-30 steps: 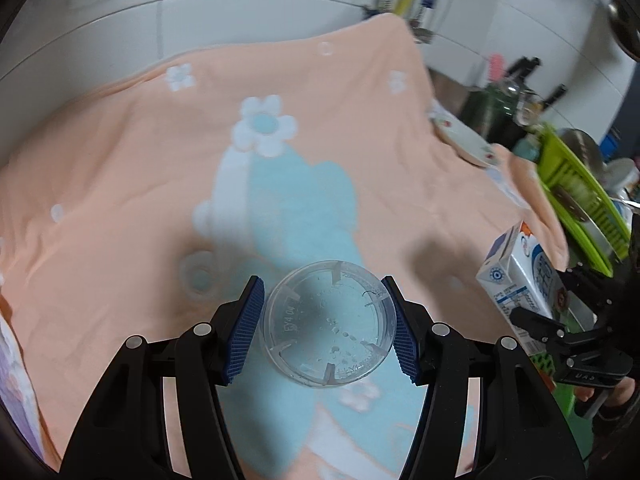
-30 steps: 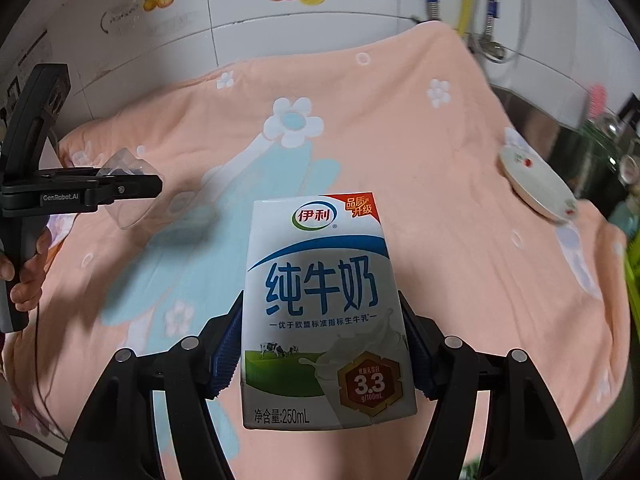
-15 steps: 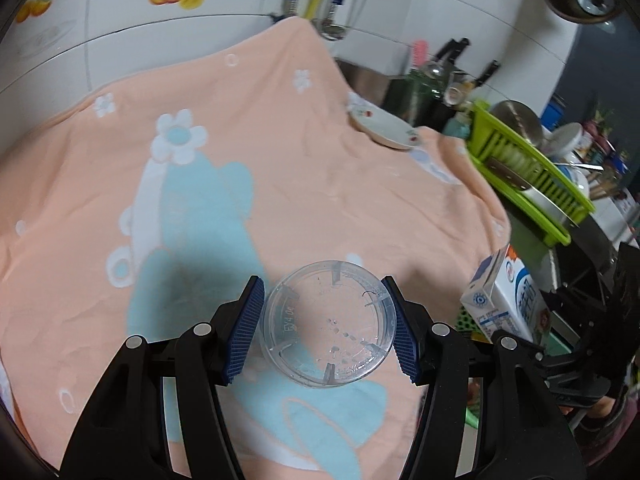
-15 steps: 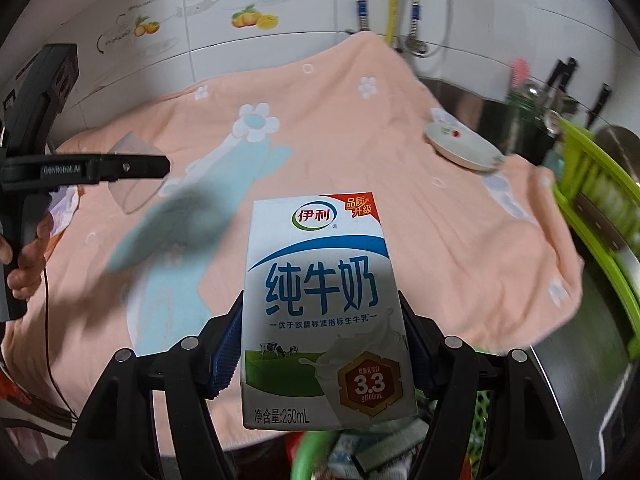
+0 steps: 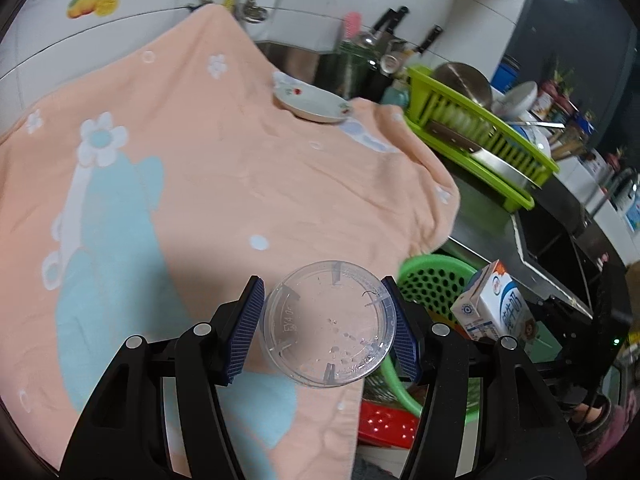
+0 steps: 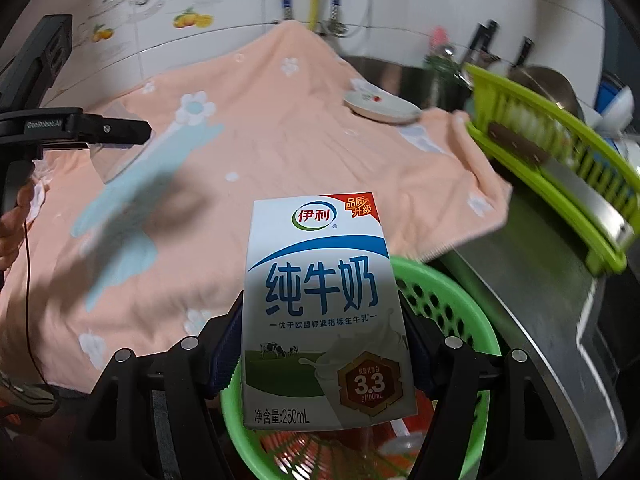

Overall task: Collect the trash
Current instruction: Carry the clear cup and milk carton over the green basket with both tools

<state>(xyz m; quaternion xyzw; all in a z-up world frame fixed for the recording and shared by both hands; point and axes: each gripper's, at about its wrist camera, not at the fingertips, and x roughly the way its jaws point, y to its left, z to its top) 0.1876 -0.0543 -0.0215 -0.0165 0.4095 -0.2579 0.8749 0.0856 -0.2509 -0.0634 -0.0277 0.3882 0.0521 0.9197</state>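
1. Kitchen setup: white tiled wall with fruit stickers at the far side, and a tabletop covered by a peach towel (image 5: 248, 168) with blue and white flower prints.
2. A small white plate (image 5: 310, 102) with a red print sits on the far right part of the towel, and a lime green dish rack (image 5: 480, 140) stands just right of that on the metal counter.
3. The left hand-held gripper (image 5: 324, 328) is clamped on a clear plastic cup (image 5: 328, 324); you're looking straight at its round base, and both blue pads press its sides. It's up in the air over the near right edge of the towel.
4. The right hand-held gripper (image 6: 322, 344) is squeezing a milk carton (image 6: 324, 312) between its pads, white and blue with Chinese lettering, held upright with the front facing the camera.
5. A green perforated basket (image 6: 444, 300) sits below the near right edge of the tabletop. The carton hangs right over it; something red shows inside, too blurry to tell what.
6. From the right wrist view, the left hand-held gripper is over on the left above the towel, with a person's fingers (image 6: 12, 228) on its handle.
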